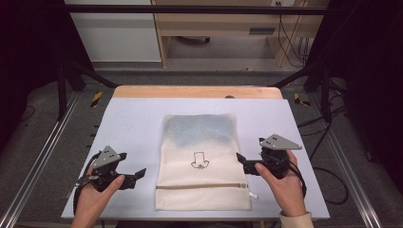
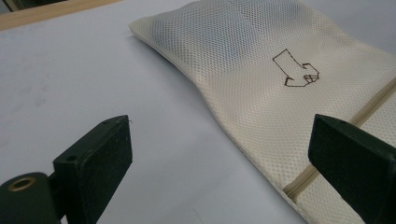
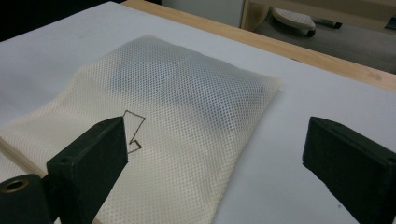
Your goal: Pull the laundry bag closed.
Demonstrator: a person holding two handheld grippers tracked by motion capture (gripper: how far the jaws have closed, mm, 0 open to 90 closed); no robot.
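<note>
A cream mesh bag [image 1: 202, 161] with a dark outlined emblem [image 1: 200, 160] and bluish contents lies on a pale-blue table [image 1: 133, 123].

The high view looks forward and down from above the table's [image 1: 133, 118] near edge, taking in the whole top. Each gripper view sits low and close (just above the surface), angled inward from opposite sides; both share the cream mesh bag [image 1: 202, 156] [image 2: 261, 84] [image 3: 187, 116] at centre.

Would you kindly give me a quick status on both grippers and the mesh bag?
Left gripper open, empty. Right gripper open, empty. Mesh bag flat between them, zipper closed, untouched. Nothing in the way.
</note>
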